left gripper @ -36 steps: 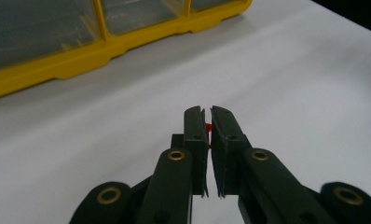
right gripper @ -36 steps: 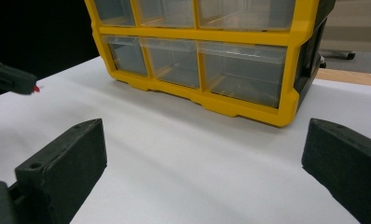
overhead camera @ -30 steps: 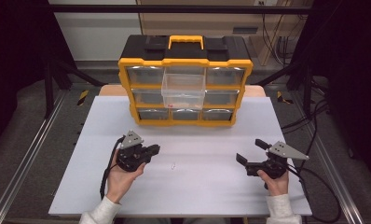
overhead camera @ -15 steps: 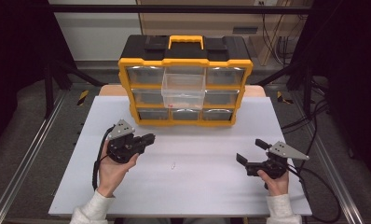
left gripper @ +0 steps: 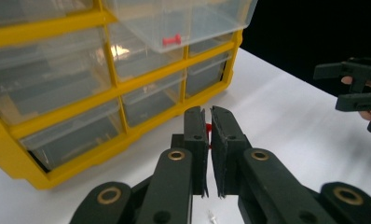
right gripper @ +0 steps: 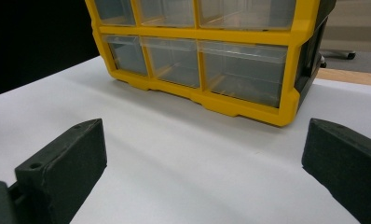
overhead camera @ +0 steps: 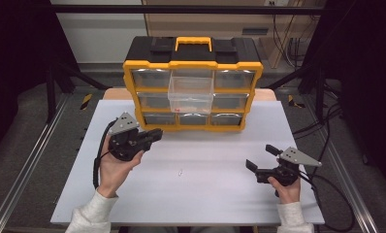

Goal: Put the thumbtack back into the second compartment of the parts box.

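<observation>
A yellow and black drawer organizer stands at the back of the white table. Its middle clear drawer is pulled out, and a small red piece lies inside. My left gripper is lifted off the table just left of the organizer's bottom row. In the left gripper view its jaws are shut on another small red piece. My right gripper rests low at the table's right with its jaws wide open and nothing between them. It also appears far off in the left gripper view.
A tiny white bit lies on the table between the two hands. The organizer's other drawers are closed. Black frame posts and cables stand around the table, and metal rails run along its sides.
My left gripper has risen and moved back and left toward the organizer's lower left corner. The right gripper has stayed in place, open.
</observation>
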